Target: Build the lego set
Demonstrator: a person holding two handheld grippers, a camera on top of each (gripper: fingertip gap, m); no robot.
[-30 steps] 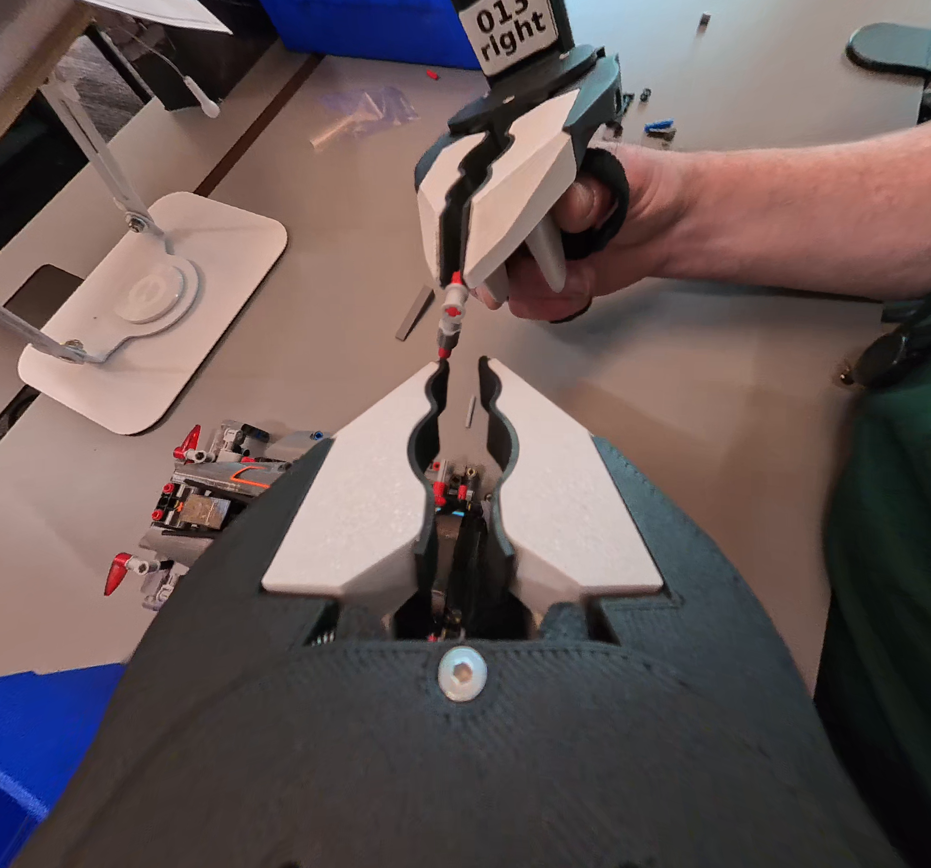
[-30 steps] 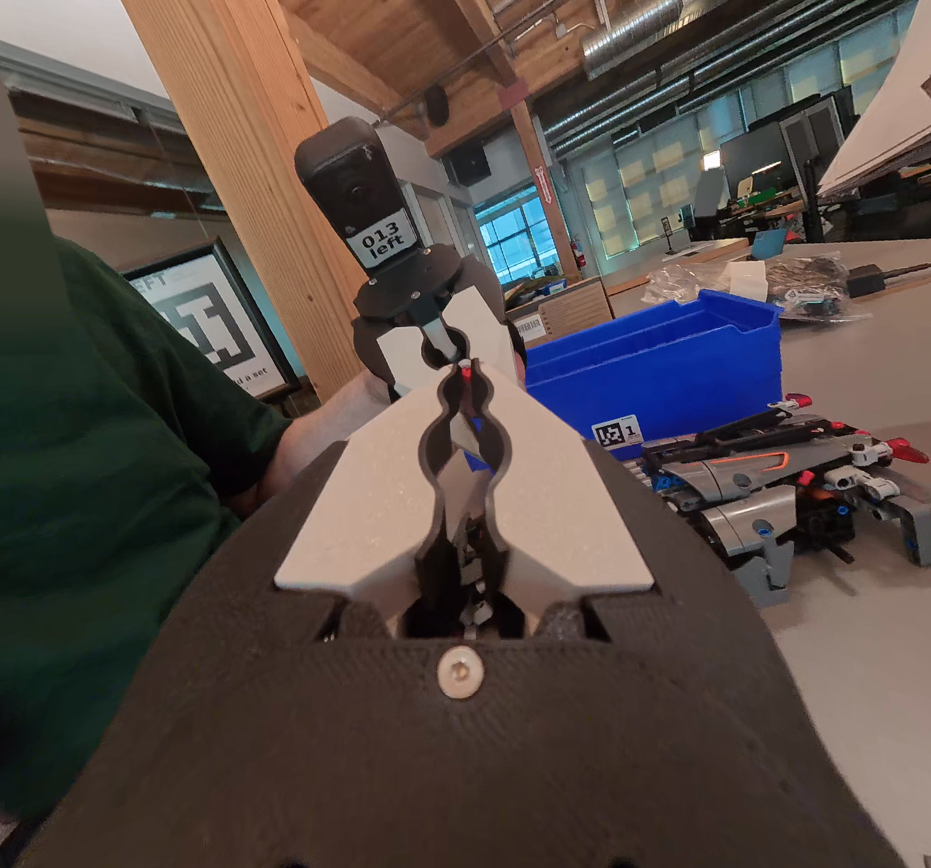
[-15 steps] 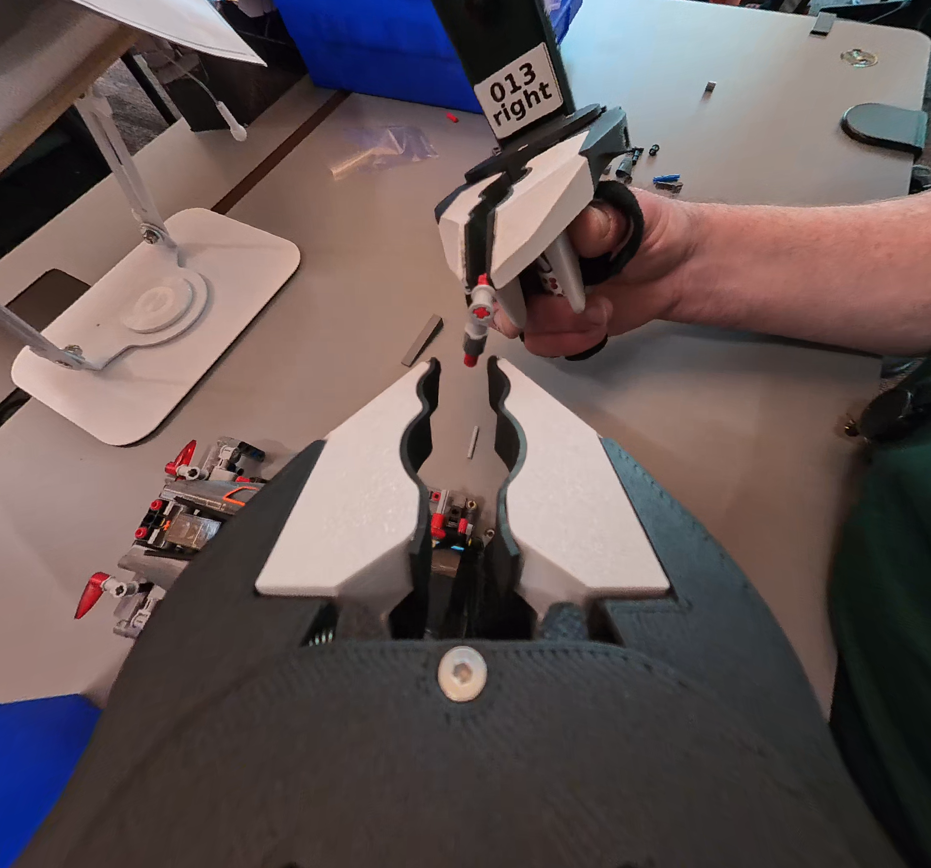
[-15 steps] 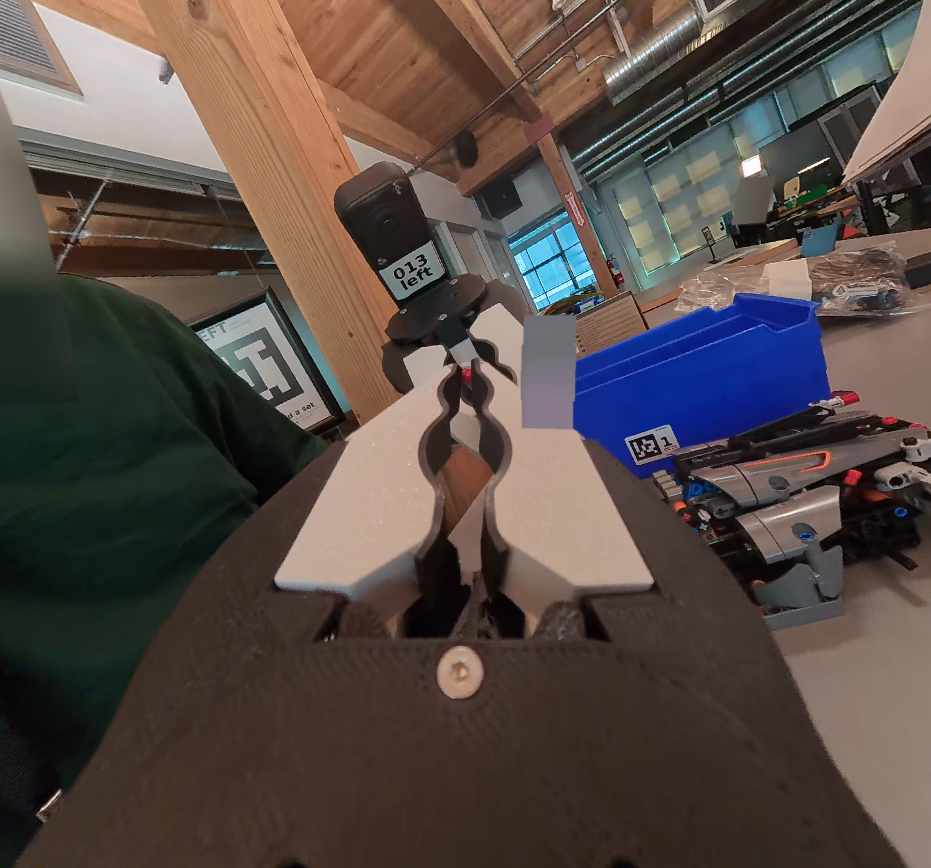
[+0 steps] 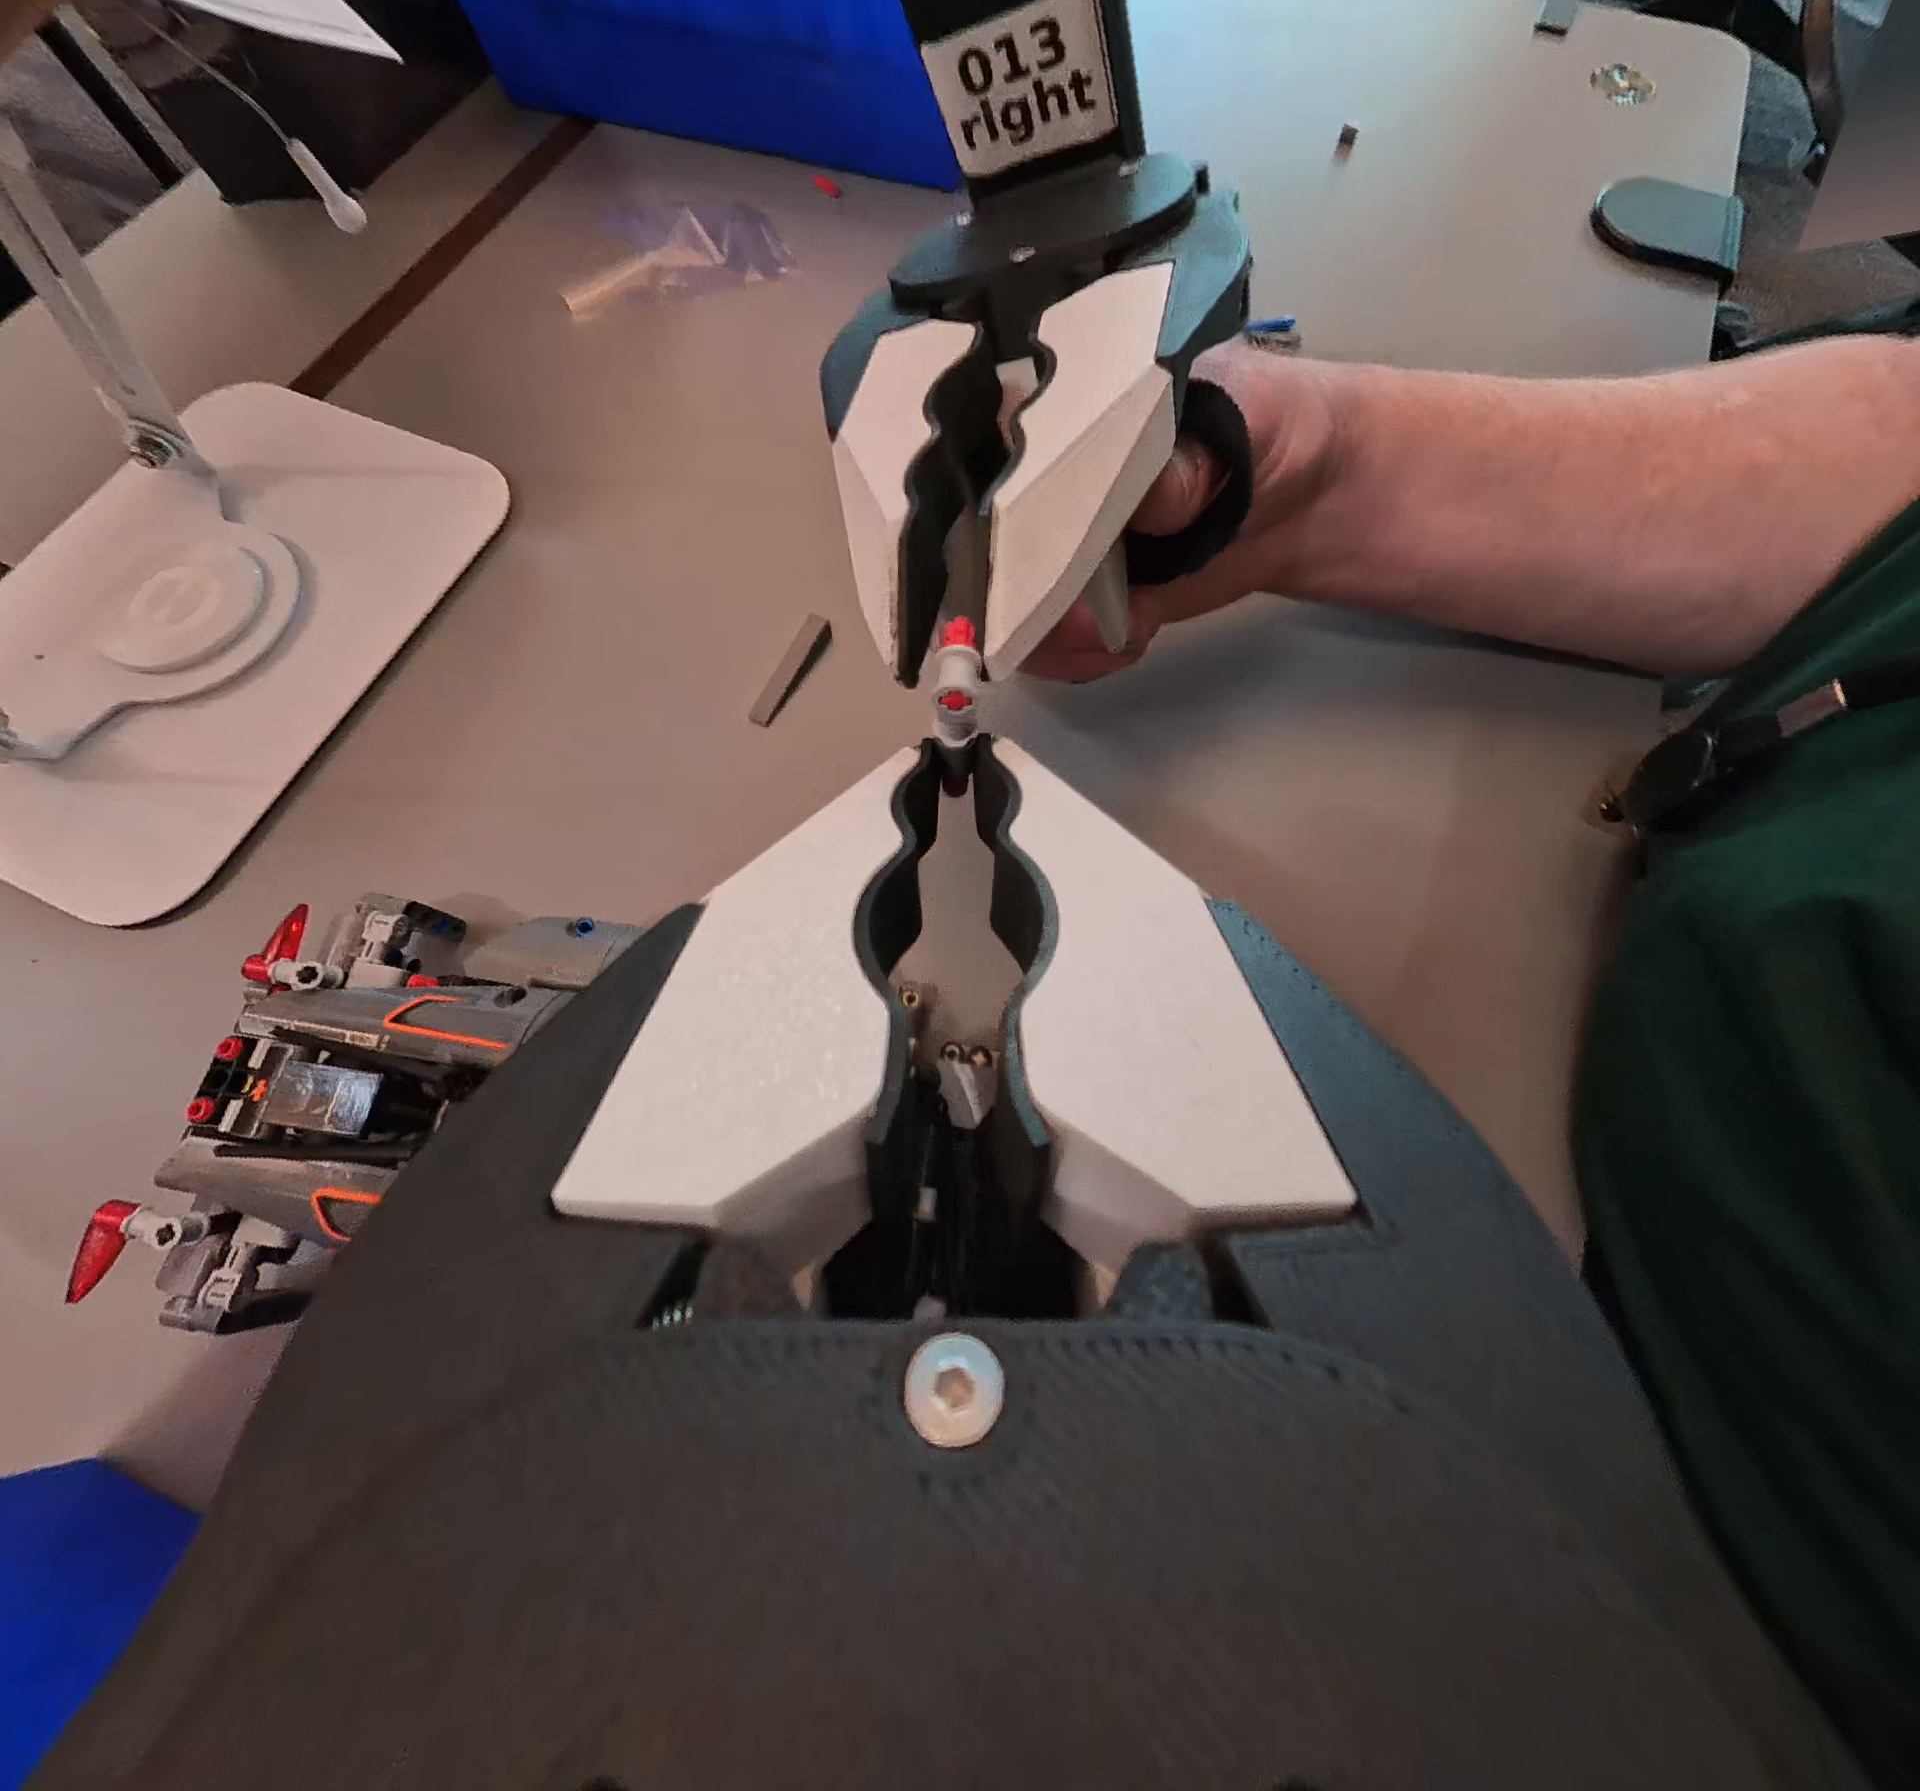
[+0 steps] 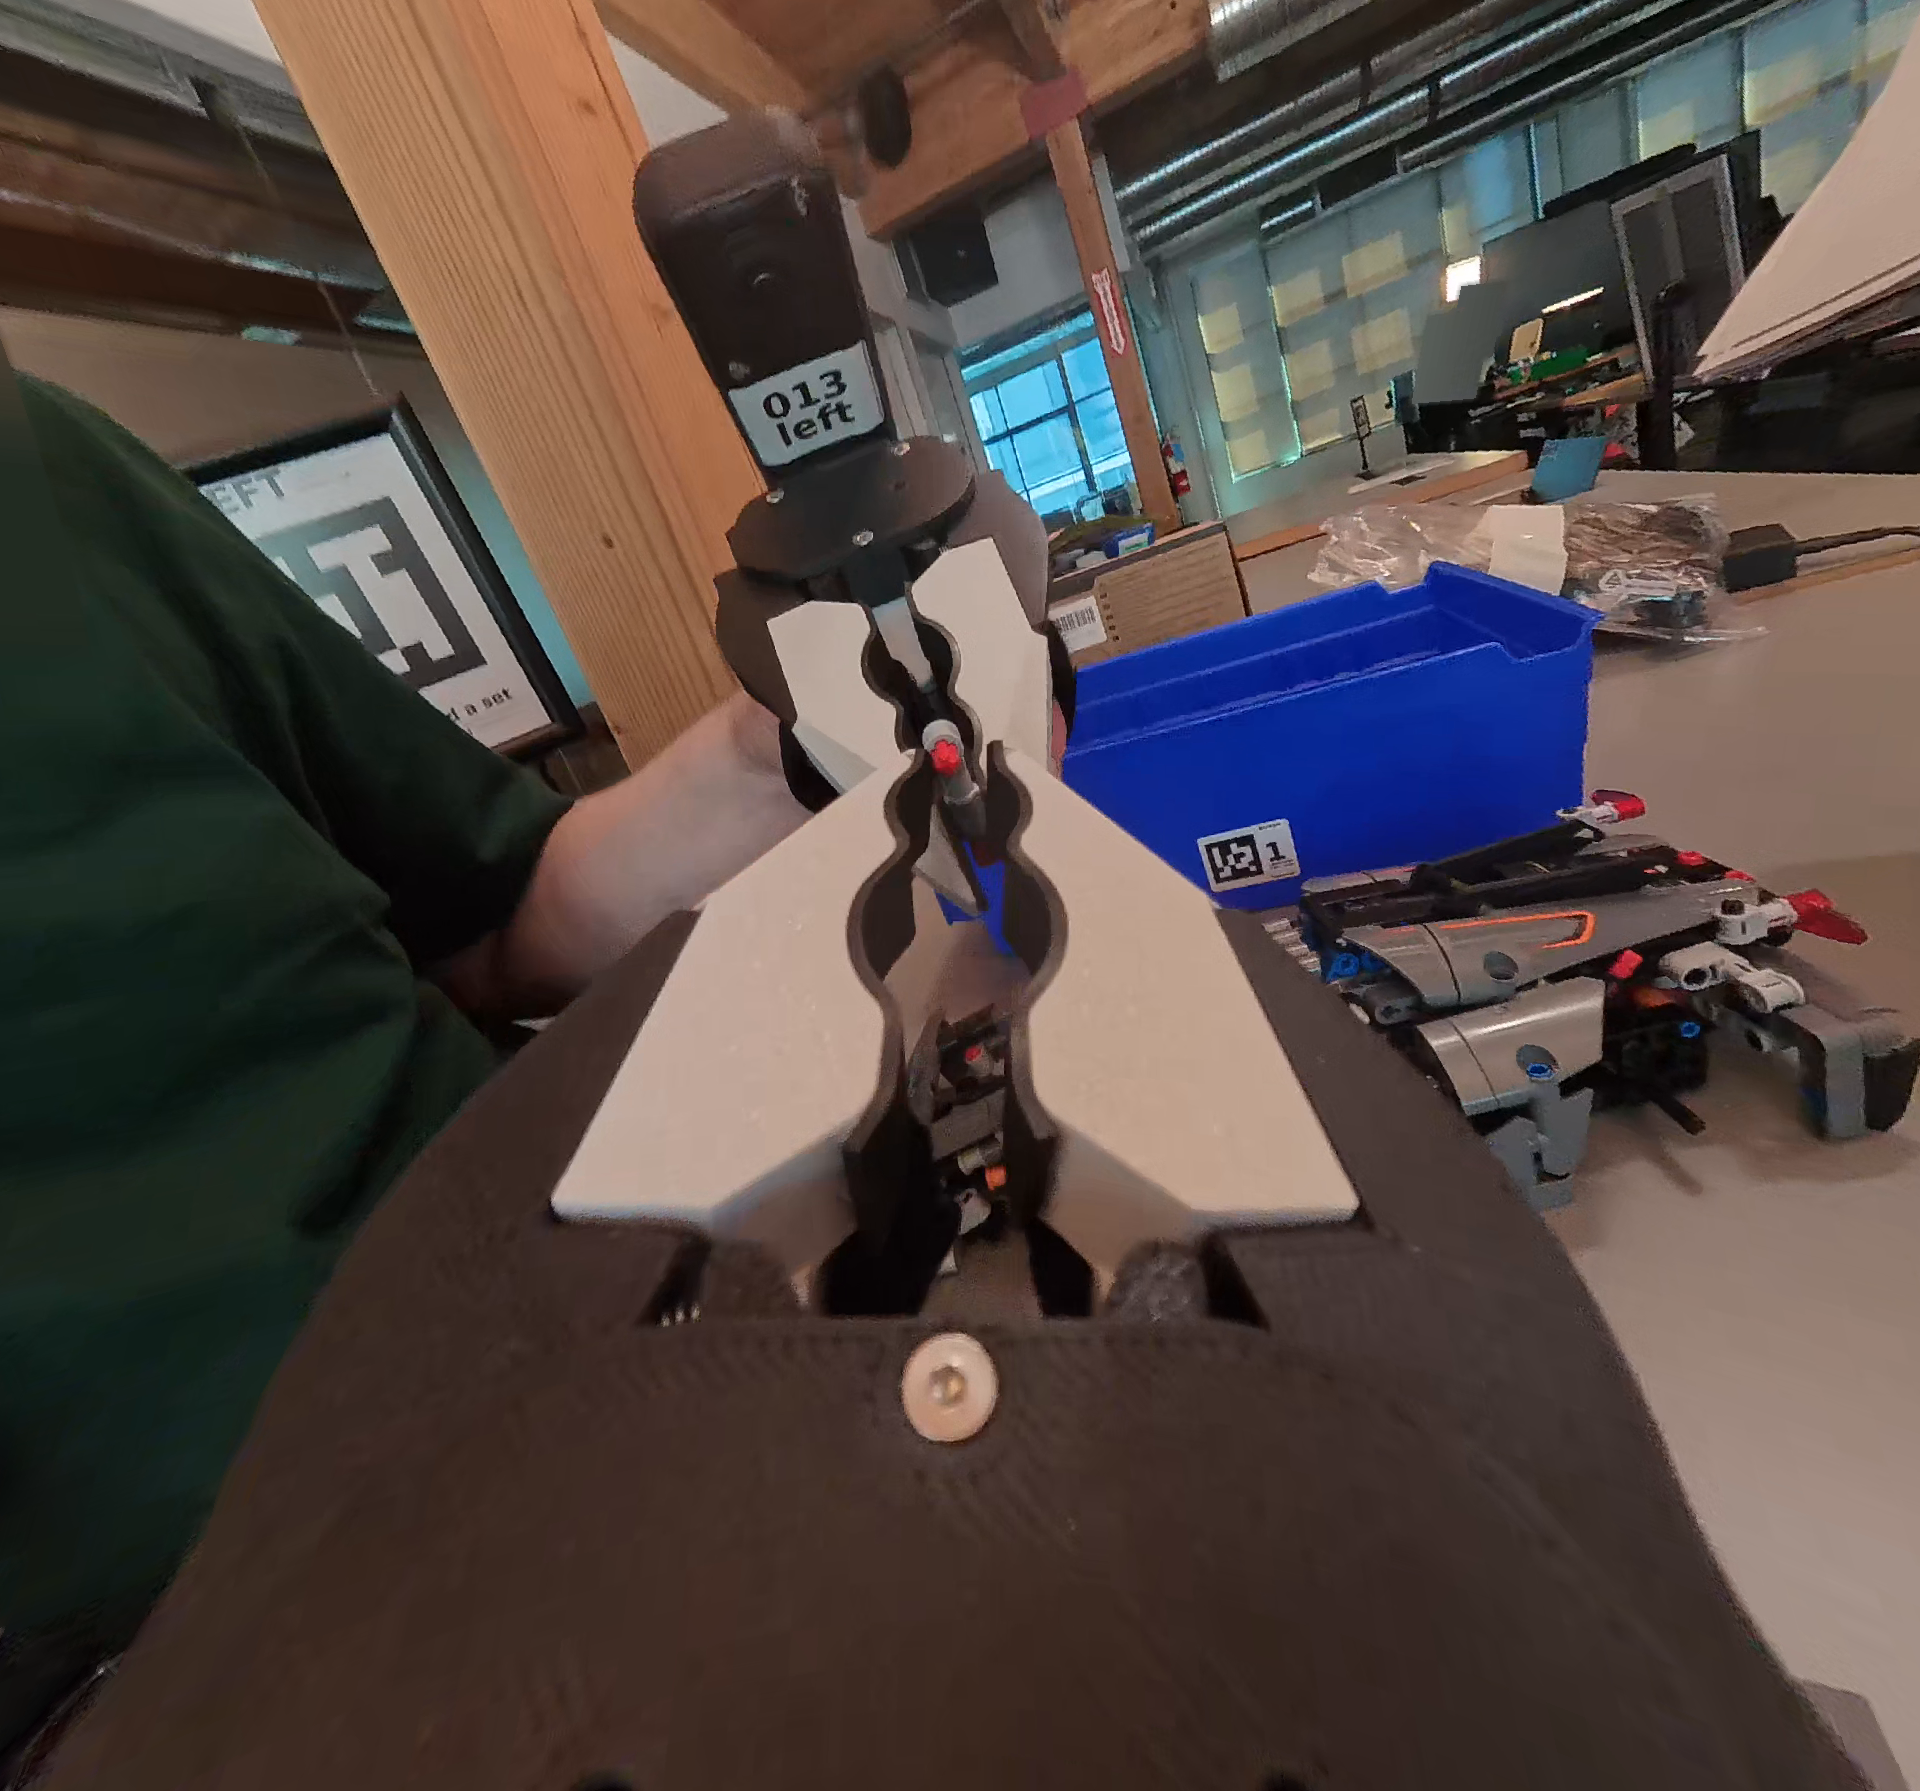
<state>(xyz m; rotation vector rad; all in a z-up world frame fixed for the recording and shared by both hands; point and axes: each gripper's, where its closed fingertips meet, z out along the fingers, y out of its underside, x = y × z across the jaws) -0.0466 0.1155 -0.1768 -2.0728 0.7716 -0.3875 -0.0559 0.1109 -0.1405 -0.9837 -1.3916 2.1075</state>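
Red and pale grey, the small lego piece (image 5: 957, 692) sits between my two tools, held above the table (image 5: 1299, 806). My right gripper (image 5: 951, 666) has its white fingers closed on the upper end of that piece, pointing down at my left gripper (image 5: 956, 754), whose tips meet the lower, dark end of it. From the left wrist view the left tips look nearly together around that end, but I cannot tell whether they truly clamp it. In the right wrist view the same piece (image 6: 954, 775) shows tilted between my right gripper (image 6: 951, 765) tips, with the left gripper (image 6: 920, 702) just beyond, tip to tip.

The half-built lego model (image 5: 312, 1097), grey with orange lines and red points, lies on the table to the left of my left gripper and below it. From the right gripper it (image 6: 1579, 972) lies to the right, just in front of a blue bin (image 6: 1340, 702). A white stand base (image 5: 208, 619) rests farther left of the left gripper.
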